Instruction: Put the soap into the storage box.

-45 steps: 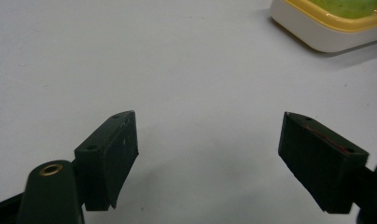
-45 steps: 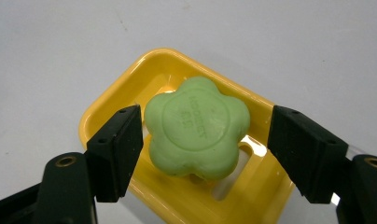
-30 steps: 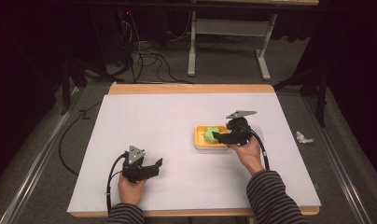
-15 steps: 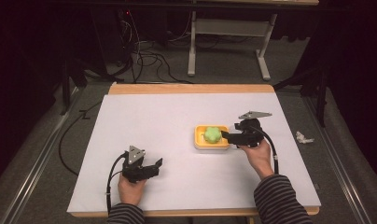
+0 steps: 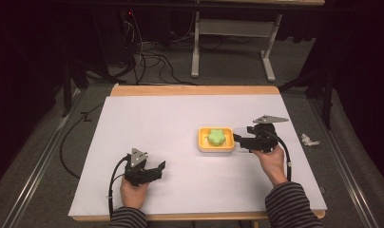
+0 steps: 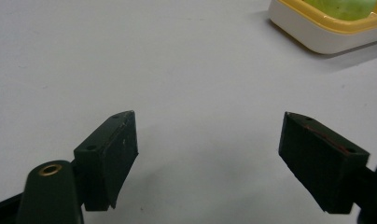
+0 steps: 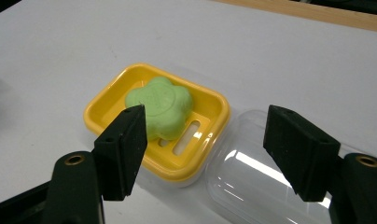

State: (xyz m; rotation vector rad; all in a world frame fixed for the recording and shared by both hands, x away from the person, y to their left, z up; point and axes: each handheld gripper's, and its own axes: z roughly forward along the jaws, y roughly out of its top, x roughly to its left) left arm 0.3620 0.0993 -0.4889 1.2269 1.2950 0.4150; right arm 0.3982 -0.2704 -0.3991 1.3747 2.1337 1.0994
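Note:
A yellow soap dish [image 5: 203,145] sits right of the table's middle, and a green flower-shaped soap [image 5: 217,136] lies in it. A clear plastic lid [image 5: 238,130] lies against the dish's right side. My right gripper [image 5: 238,140] hovers just right of the dish, over the lid. Its jaws have just been closing a little, but they stand apart with nothing gripped. The right gripper view looks past the right gripper [image 7: 207,123] at the soap [image 7: 161,105], the dish [image 7: 102,109] and the lid [image 7: 252,172]. Near the front edge my left gripper [image 5: 159,170] rests open. Beyond the left gripper [image 6: 207,121], the dish [image 6: 312,32] is far off.
White paper [image 5: 152,128] covers the table, with a wooden strip [image 5: 195,90] along the far edge. A crumpled white scrap [image 5: 309,139] lies on the floor to the right. Cables [image 5: 147,57] and a metal frame [image 5: 228,33] stand beyond the table.
My right gripper has drawn back to the right, from over the soap dish to over the clear lid. The soap stays in the dish. The left gripper has not moved.

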